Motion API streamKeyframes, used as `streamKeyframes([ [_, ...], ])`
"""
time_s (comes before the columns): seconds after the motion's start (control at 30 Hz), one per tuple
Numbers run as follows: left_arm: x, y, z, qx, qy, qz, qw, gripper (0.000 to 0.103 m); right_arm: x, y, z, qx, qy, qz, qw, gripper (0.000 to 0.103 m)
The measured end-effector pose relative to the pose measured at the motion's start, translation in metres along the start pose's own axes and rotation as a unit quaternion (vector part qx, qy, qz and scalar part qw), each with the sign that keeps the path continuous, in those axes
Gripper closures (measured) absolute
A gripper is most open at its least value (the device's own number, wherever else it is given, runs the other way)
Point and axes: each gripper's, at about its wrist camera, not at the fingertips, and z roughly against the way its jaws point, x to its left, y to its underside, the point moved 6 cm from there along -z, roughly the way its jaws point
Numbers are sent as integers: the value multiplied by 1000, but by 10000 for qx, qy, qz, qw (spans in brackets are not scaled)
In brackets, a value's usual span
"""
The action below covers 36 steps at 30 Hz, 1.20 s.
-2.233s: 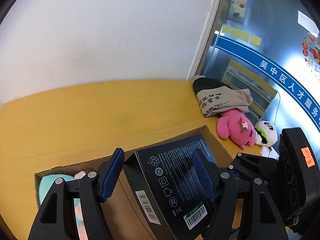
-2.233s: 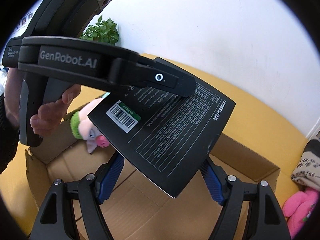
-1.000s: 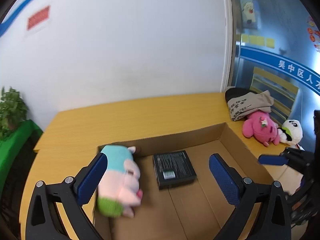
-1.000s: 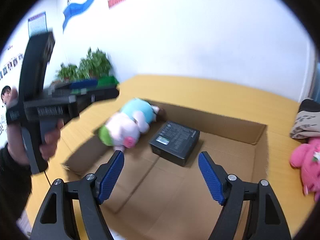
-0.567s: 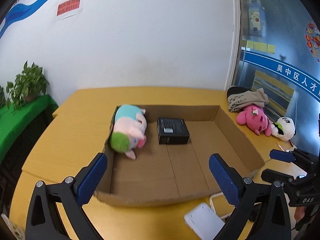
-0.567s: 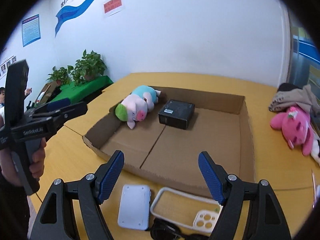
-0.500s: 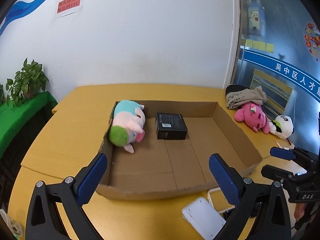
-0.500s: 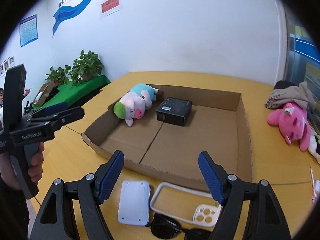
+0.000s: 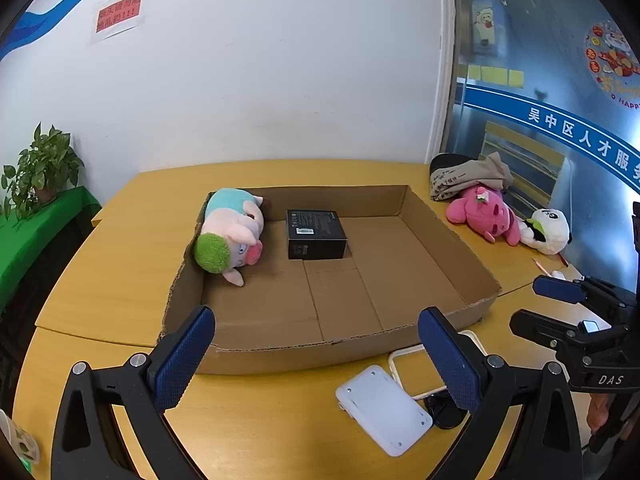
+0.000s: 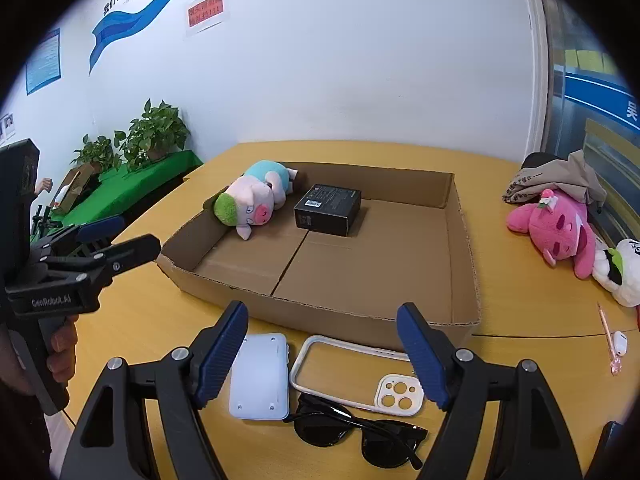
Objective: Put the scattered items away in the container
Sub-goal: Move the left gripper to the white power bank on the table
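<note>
Cardboard, brown and shallow, the container (image 9: 452, 236) lies open on the yellow counter (image 9: 120, 280). Inside it a black box (image 9: 315, 233) rests flat near the far wall, just beside a pig plush (image 9: 230, 234) lying against the left wall. Outside the near wall lie a white device (image 10: 261, 376), a phone case (image 10: 356, 372) and sunglasses (image 10: 356, 432), close together. A pink plush (image 10: 556, 224) and a panda plush (image 10: 620, 272) sit off to the right. The left gripper (image 9: 316, 360) and right gripper (image 10: 322, 354) hover over the near counter, fingers spread wide, holding nothing.
</note>
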Motion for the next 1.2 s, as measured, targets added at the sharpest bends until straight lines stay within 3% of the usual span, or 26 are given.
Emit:
streamKeyframes([
  [0.6,-10,14,-14,276,261,-18,9993,0,-4,15,-12,191,-176,-21,9997,26],
  [0.77,-10,27,-30,609,590,41,9964,0,32,53,-36,925,-1153,340,9884,26],
  [0.93,-12,51,-54,1062,855,136,9906,0,87,94,-60,1374,-1685,939,9715,26],
  [1.07,-11,71,-70,1389,970,168,9854,1,91,101,-81,1471,-1328,1238,9723,26],
  [1.2,-6,88,-86,1695,1222,447,9769,5,79,104,-99,1529,-991,1083,9773,25],
])
